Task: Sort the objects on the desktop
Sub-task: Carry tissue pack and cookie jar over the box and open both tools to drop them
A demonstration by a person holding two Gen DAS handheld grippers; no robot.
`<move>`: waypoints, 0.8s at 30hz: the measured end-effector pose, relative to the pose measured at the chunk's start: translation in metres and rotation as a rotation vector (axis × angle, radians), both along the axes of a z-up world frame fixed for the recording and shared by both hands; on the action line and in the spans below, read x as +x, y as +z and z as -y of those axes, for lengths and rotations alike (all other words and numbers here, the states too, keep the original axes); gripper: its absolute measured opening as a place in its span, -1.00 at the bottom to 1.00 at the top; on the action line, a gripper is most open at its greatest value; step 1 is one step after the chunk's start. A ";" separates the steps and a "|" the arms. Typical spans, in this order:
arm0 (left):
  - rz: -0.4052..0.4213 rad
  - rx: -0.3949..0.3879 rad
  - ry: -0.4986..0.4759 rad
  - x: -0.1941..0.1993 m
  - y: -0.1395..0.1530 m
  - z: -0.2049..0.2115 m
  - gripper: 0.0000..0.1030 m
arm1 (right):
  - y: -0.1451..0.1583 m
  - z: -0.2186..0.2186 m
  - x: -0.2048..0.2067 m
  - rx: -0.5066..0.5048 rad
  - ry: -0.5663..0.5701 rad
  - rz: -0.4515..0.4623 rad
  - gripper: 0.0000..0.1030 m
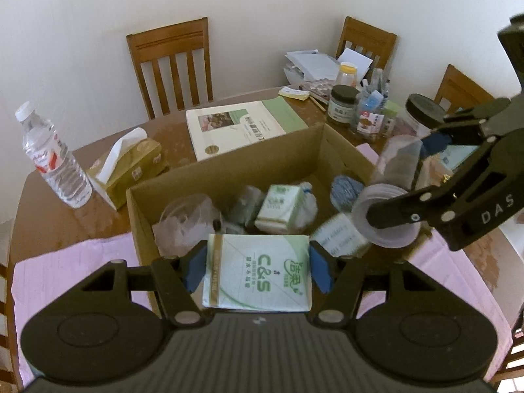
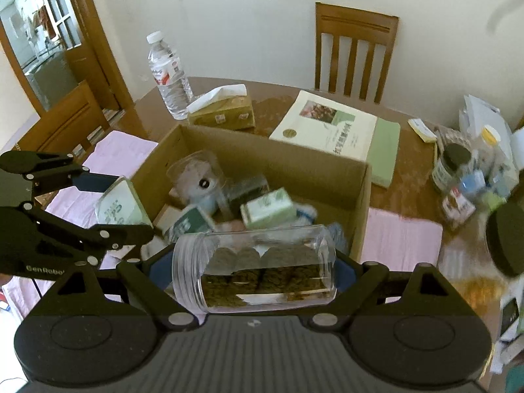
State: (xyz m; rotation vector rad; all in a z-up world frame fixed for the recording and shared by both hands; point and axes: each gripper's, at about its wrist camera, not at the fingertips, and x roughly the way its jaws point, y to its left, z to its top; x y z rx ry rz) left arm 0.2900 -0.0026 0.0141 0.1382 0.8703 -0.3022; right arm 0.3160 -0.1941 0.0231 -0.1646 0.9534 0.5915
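Far left on the desk (image 1: 98, 229): water bottle (image 1: 49, 154) upright, with a tissue box (image 1: 131, 167) just beside it on its right. Centre: open cardboard box (image 1: 229, 170) holding a small tissue pack (image 1: 278, 209), a clear bag and other items too blurred to identify. Behind the box lies a green-edged book (image 1: 242, 124). Left gripper (image 1: 257, 268) is closed on a C&S tissue pack (image 1: 257, 275), blue pads pressed against both side edges, held over the box's near edge. Right gripper (image 2: 253, 271) is clamped on a clear plastic jar (image 2: 255, 268), which lies sideways, lidless, brown contents inside, over the box's right near corner. Far right: clutter of jars (image 1: 342, 104), pens and papers.
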 end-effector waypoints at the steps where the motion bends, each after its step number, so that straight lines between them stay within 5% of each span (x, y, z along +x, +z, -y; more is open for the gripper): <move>1: -0.001 0.001 -0.001 0.006 0.000 0.001 0.24 | 0.000 -0.002 0.007 -0.004 0.007 0.002 0.84; 17: -0.038 0.064 -0.025 0.063 -0.013 0.017 0.25 | -0.012 -0.026 0.082 -0.107 0.064 -0.020 0.84; 20: -0.030 0.063 -0.026 0.067 -0.014 0.018 0.67 | -0.012 -0.028 0.089 -0.115 0.058 -0.014 0.84; 24: -0.027 0.068 -0.021 0.069 -0.014 0.017 0.73 | -0.011 -0.028 0.095 -0.100 0.045 -0.001 1.00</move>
